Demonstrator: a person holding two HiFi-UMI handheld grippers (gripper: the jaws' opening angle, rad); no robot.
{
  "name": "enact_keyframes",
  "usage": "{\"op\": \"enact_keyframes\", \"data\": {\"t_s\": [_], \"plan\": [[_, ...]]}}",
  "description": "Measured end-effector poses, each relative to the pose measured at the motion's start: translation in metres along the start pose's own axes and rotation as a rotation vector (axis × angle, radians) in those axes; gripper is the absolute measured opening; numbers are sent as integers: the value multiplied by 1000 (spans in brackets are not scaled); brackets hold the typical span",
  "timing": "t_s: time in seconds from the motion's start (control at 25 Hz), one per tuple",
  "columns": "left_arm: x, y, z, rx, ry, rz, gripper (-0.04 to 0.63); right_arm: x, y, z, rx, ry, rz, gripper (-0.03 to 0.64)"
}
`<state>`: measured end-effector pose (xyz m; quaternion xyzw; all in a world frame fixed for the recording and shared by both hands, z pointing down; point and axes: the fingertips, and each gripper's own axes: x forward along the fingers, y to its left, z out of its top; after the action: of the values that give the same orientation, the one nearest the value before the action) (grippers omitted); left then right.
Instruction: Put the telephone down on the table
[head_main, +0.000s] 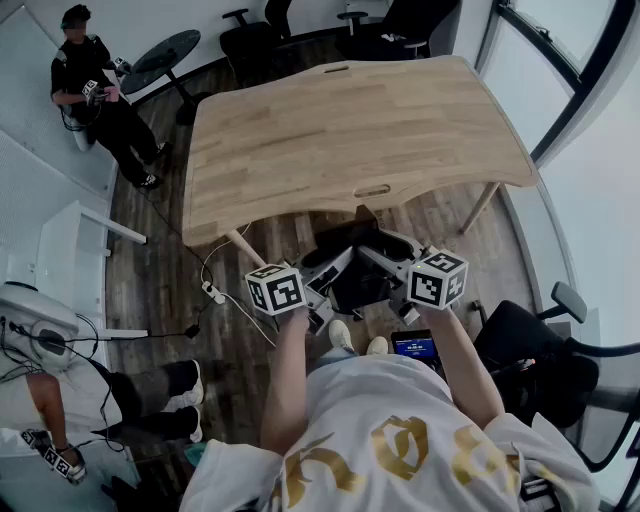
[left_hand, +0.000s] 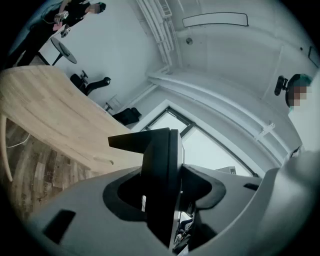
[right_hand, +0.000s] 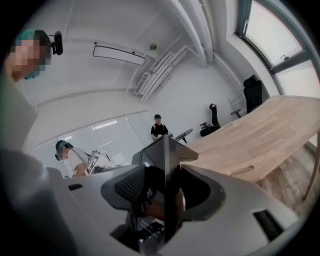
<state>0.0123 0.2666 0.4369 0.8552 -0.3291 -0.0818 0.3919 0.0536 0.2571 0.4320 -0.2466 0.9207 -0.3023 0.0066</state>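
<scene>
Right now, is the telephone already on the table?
No, the telephone hangs between the left gripper and right gripper, short of the table.

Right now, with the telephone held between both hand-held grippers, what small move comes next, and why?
Probably carry it forward over the wooden table. The telephone is clamped between the left hand-held gripper and the right hand-held gripper, short of the table's near edge, above the floor, so lowering now would likely miss it.

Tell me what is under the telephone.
Held between the left gripper and right gripper, the telephone hangs over plank floor, not the table; the person's shoes show below. Floor directly beneath is hidden.
</scene>
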Motion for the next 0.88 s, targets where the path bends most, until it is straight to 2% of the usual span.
{"op": "enact_keyframes", "data": {"t_s": [0.88], "plan": [[6, -4, -7, -10, 14, 4, 212, -8, -4, -3, 28, 50, -1, 216]]}}
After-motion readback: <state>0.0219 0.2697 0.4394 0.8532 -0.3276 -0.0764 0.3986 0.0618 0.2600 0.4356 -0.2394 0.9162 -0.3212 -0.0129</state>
